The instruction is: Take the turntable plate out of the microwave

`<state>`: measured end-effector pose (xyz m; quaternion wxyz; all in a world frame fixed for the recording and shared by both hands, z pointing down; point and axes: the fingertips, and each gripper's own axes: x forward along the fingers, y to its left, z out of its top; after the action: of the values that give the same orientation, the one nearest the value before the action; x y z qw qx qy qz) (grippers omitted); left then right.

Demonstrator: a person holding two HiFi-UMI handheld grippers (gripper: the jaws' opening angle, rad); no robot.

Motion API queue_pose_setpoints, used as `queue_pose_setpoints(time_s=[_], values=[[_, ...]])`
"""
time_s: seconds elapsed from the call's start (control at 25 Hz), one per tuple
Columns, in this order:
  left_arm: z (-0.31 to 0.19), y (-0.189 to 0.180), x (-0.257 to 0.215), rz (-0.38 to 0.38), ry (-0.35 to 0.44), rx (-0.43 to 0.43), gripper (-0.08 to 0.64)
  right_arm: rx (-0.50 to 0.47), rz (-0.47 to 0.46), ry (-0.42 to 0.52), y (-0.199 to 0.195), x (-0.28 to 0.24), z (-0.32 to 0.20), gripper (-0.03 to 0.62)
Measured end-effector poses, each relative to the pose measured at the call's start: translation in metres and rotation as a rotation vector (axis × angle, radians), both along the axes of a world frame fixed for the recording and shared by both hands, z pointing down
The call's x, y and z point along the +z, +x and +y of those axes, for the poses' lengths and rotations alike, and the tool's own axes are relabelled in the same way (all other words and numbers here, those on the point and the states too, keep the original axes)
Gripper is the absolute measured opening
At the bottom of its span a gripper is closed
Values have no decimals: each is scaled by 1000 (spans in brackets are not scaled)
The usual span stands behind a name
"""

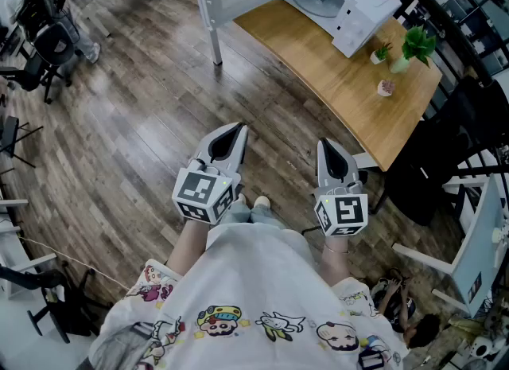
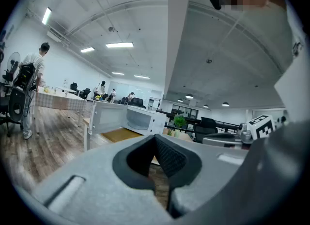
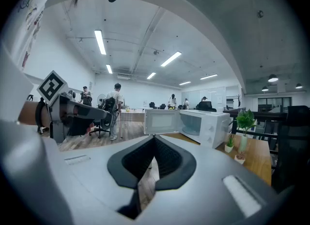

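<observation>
My left claw (image 1: 235,130) and right claw (image 1: 328,146) are pressed together, empty, well apart from the desk (image 1: 334,82); at its far end the open microwave (image 1: 362,12) holds the turntable plate (image 1: 314,0).

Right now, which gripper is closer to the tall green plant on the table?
Right. The right gripper hovers over the floor by the edge of the table, the plant ahead to its right; the left gripper is farther left, over the floor too.
</observation>
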<state>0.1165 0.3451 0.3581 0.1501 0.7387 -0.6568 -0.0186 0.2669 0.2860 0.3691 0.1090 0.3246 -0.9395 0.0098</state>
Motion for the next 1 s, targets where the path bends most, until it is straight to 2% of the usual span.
queue_pose_setpoints(time_s=[0.2, 0.48, 0.72, 1.0], values=[[-7, 3, 4, -34, -15, -2, 0, 13, -27, 6, 8, -2, -11, -5], [-7, 11, 4, -71, -15, -34, 4, -24, -52, 30, 19, -8, -17, -2], [-2, 16, 4, -64, -12, -64, 47, -79, -73, 19, 18, -8, -15, 50], [-16, -3, 10, -60, -23, -82, 70, -113, -89, -13, -3, -5, -28, 90]])
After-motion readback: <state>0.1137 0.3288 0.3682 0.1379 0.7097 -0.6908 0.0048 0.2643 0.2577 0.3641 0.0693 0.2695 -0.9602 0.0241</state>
